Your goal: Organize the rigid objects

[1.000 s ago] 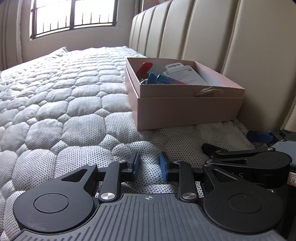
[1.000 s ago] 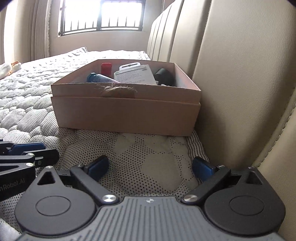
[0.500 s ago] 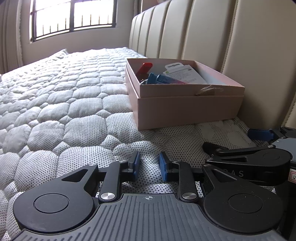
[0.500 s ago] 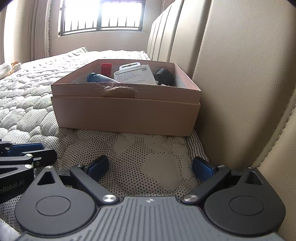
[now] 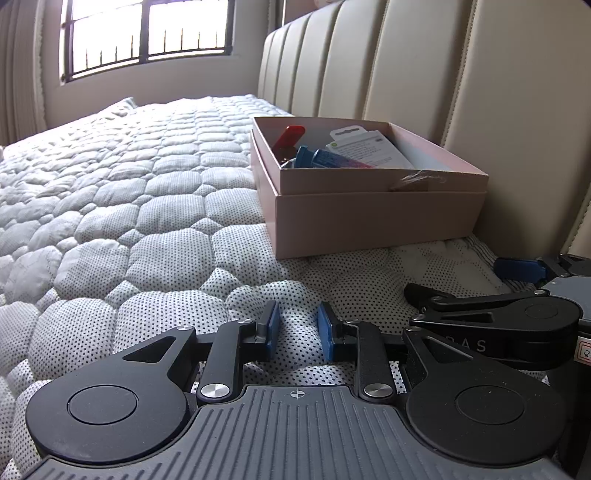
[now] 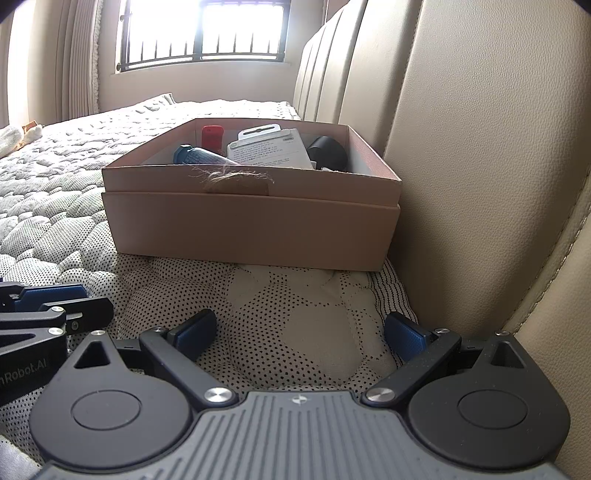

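Note:
A pink cardboard box (image 5: 369, 218) (image 6: 251, 229) stands on the quilted bed against the headboard. It holds a red piece (image 5: 290, 134) (image 6: 212, 134), a blue tube (image 5: 325, 158) (image 6: 199, 155), a white card package (image 5: 365, 147) (image 6: 269, 147) and a black round object (image 6: 328, 153). My left gripper (image 5: 297, 328) rests low on the quilt in front of the box, jaws a narrow gap apart and empty. My right gripper (image 6: 299, 332) rests beside it near the headboard, wide open and empty.
The beige padded headboard (image 5: 517, 110) (image 6: 480, 147) rises right of the box. The quilted mattress (image 5: 129, 192) stretches left toward a barred window (image 5: 147, 33). A frayed twine tuft (image 6: 229, 175) hangs at the box's front rim. Each gripper shows in the other's view.
The left view has shifted slightly, so the box sits a little lower and further right in it. The right gripper and the box contents have not moved.

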A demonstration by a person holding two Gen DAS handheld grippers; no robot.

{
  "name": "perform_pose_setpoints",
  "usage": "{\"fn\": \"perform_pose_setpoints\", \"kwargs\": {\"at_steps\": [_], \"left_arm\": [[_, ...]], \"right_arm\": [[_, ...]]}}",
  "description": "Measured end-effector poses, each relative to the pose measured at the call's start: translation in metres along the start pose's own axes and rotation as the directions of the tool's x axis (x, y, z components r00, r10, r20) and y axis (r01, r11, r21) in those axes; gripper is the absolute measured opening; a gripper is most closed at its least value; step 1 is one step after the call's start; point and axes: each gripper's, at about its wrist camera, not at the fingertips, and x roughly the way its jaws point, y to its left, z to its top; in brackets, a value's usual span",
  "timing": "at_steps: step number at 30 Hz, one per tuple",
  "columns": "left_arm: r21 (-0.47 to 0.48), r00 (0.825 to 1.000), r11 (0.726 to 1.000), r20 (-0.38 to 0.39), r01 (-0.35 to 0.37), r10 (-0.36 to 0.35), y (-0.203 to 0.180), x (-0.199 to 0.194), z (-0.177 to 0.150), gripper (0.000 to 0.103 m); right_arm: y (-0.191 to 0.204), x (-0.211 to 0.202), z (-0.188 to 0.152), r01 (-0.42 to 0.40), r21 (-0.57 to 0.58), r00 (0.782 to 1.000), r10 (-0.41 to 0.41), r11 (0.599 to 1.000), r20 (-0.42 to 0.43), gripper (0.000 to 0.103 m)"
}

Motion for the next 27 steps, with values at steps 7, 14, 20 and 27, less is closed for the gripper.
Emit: {"fn": "perform_pose_setpoints", "kwargs": {"at_steps": [7,14,20,27], "left_arm": [[-0.004,1.0,1.0,-0.001,0.003,-0.003,0.0006,0.0005,0.0003,0.026],[0.004,1.0,1.0,0.0,0.0,0.0,0.0007,0.0004,-0.0003,0.026],[0.019,1.0,1.0,-0.001,-0.009,0.009,-0.0027,0.0012,-0.0003,0.026],[0.018,1.0,1.0,-0.001,-0.007,0.007,-0.0021,0.0014,-0.0003,0.026]], "right_arm": [[0.0,-0.0001,0.0,0.0,0.0,1.0,0.0,1.0,0.0,0.098],[0.0,-0.0001,0.0,0.0,0.0,1.0,0.0,1.0,0.0,0.098],[0.0,-0.0001,0.0,0.0,0.0,1.0,0.0,1.0,0.0,0.098],[0.0,0.0,0.0,0.0,0.0,1.0,0.0,1.0,0.0,0.098]]}}
